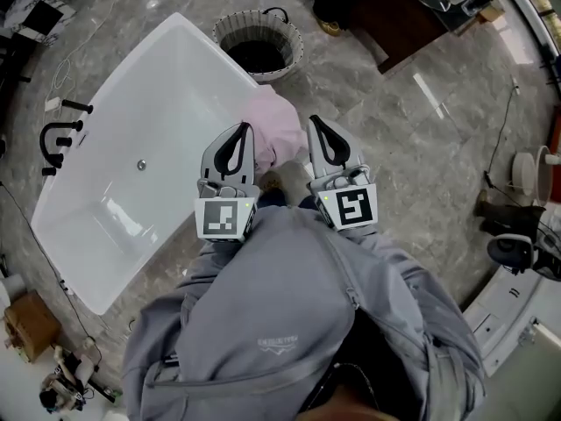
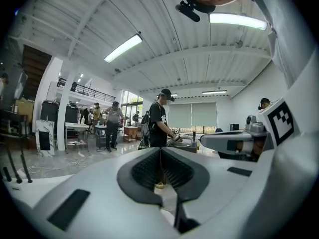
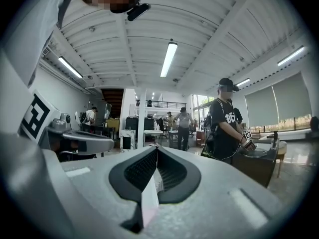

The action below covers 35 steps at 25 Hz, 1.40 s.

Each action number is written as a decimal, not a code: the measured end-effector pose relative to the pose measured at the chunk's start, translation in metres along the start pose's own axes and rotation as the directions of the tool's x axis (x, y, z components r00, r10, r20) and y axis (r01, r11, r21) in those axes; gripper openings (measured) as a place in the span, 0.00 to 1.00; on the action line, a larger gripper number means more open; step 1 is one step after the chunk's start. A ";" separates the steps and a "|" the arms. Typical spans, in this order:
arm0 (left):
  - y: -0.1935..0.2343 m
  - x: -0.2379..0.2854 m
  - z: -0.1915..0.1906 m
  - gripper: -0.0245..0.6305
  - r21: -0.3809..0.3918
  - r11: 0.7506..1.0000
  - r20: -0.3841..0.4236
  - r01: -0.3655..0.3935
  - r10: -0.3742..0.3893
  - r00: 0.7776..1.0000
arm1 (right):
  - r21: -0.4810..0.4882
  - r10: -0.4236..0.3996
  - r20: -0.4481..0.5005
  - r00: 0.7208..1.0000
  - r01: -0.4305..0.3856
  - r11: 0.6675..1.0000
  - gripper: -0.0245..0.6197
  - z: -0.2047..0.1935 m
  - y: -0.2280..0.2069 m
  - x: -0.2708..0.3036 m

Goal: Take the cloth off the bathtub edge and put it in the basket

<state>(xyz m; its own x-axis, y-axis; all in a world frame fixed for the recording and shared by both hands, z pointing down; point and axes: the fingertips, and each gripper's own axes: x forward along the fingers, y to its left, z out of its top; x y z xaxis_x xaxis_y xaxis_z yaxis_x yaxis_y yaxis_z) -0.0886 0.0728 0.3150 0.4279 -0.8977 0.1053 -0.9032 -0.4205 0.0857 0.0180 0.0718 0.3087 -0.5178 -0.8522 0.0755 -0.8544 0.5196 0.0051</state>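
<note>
In the reach step, the left claw [image 1: 246, 131] and right claw [image 1: 314, 124] are just short of the cloth [image 1: 279, 117] on the bathtub [image 1: 215, 49] edge, shut and empty, and probably must open first.

The grey marbled tile floor [image 1: 421, 147] carries a white freestanding bathtub [image 1: 175, 86], a round basket [image 1: 289, 60] just beyond its far corner, a black floor-standing faucet [image 1: 60, 136] and a cardboard box [image 1: 31, 323].

Black faucet [image 1: 60, 137], grey marble floor [image 1: 421, 174], cardboard box [image 1: 31, 324]
</note>
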 end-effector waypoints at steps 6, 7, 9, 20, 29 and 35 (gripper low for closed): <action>0.007 0.008 -0.002 0.05 0.006 1.000 -0.029 -0.009 0.010 1.000 | 0.000 0.009 -0.012 1.000 -0.009 1.000 0.05 0.003 -0.006 0.013; 0.007 0.010 -0.003 0.05 0.004 1.000 -0.035 -0.011 0.012 0.999 | -0.001 0.015 -0.017 1.000 -0.015 1.000 0.05 0.003 -0.007 0.015; 0.008 0.012 -0.004 0.05 0.002 1.000 -0.041 -0.019 0.019 0.999 | -0.009 0.033 -0.026 0.999 -0.033 0.999 0.05 0.001 -0.007 0.019; 0.021 0.024 -0.010 0.05 0.000 0.995 -0.043 -0.105 0.104 0.994 | -0.023 0.118 -0.059 0.991 -0.120 0.993 0.05 -0.009 -0.013 0.047; 0.011 0.034 -0.038 0.05 0.129 0.990 -0.086 -0.056 0.067 0.994 | -0.014 0.184 -0.070 0.980 -0.186 0.983 0.05 -0.036 -0.014 0.057; 0.014 0.049 -0.082 0.05 0.142 0.989 -0.128 -0.045 0.063 0.990 | 0.001 0.209 -0.154 0.966 -0.212 0.977 0.05 -0.086 -0.019 0.068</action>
<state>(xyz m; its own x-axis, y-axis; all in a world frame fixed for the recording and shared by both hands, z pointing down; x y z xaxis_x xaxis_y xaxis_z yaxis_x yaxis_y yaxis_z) -0.0778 0.0334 0.4027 0.3705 -0.8982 0.2367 -0.9169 -0.3943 -0.0611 0.0029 0.0090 0.3991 -0.6720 -0.7046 0.2278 -0.7255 0.6881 -0.0118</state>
